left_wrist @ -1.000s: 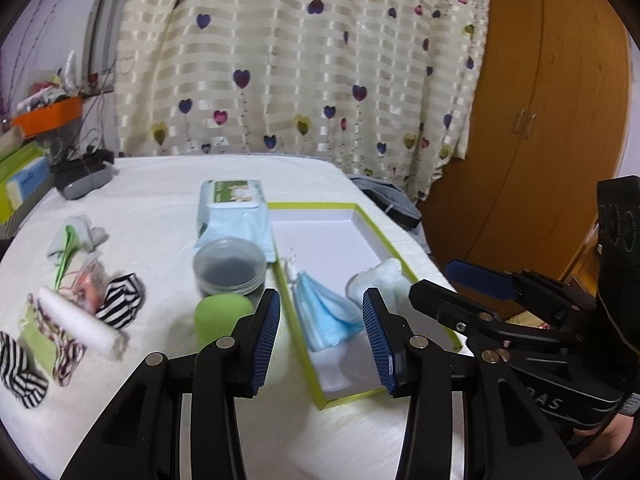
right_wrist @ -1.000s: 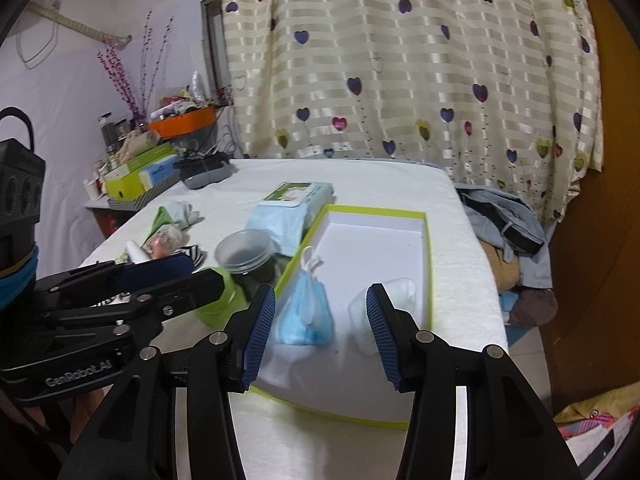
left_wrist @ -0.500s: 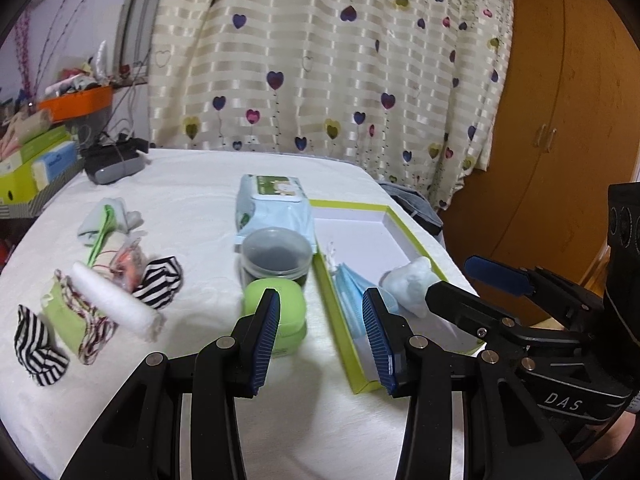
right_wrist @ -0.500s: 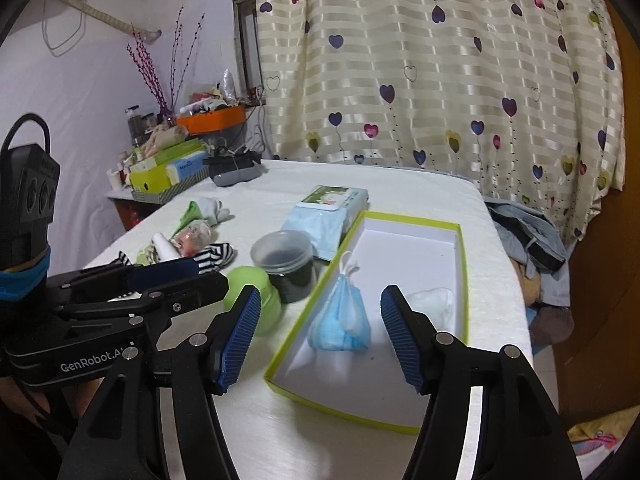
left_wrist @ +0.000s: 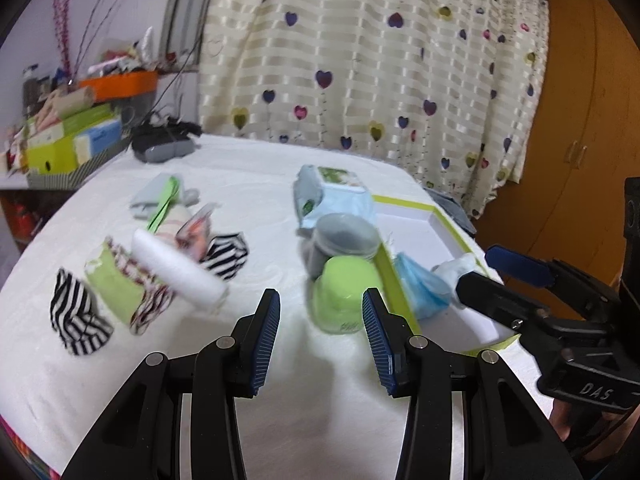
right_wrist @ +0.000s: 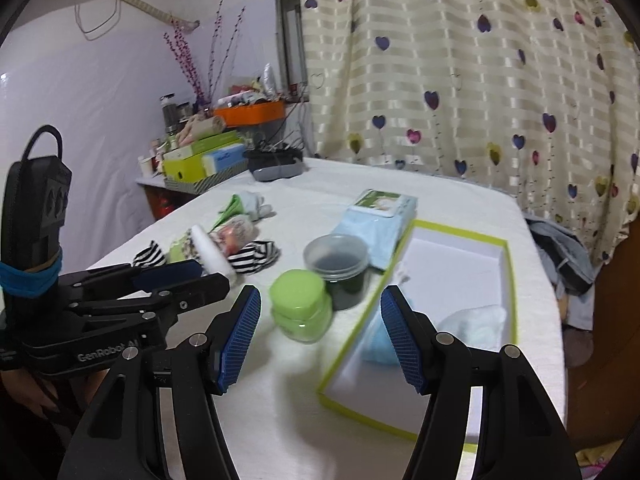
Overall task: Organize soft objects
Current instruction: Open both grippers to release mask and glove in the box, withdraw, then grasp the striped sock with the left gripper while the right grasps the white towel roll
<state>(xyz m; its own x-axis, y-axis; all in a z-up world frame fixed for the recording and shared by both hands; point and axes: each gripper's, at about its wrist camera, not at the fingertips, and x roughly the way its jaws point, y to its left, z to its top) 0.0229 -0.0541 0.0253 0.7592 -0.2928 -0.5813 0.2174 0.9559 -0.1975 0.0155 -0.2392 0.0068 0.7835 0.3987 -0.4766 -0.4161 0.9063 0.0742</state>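
A green-rimmed white box (left_wrist: pixel 436 220) (right_wrist: pixel 460 256) lies on the white table and holds a blue bundle (left_wrist: pixel 420 292) (right_wrist: pixel 376 344) and a white cloth (left_wrist: pixel 456 270) (right_wrist: pixel 476 322). Left of it lie loose soft items: striped socks (left_wrist: pixel 76 316) (right_wrist: pixel 256 256), a white roll (left_wrist: pixel 176 272) (right_wrist: pixel 210 252) and a green patterned cloth (left_wrist: pixel 116 288). My left gripper (left_wrist: pixel 320 336) is open and empty above the table in front of the green jar. My right gripper (right_wrist: pixel 320 336) is open and empty near the box's front corner.
A green-lidded jar (left_wrist: pixel 344 296) (right_wrist: pixel 300 312) and a clear tub (left_wrist: pixel 340 240) (right_wrist: pixel 338 268) stand beside the box. A wipes pack (left_wrist: pixel 332 196) (right_wrist: pixel 380 220) lies behind them. Stacked boxes (left_wrist: pixel 68 136) and a dark pouch (left_wrist: pixel 160 148) sit at the far left edge.
Both grippers have swung left, away from the box, so the loose socks and cloths now sit nearer the centre. Both stay open and empty.
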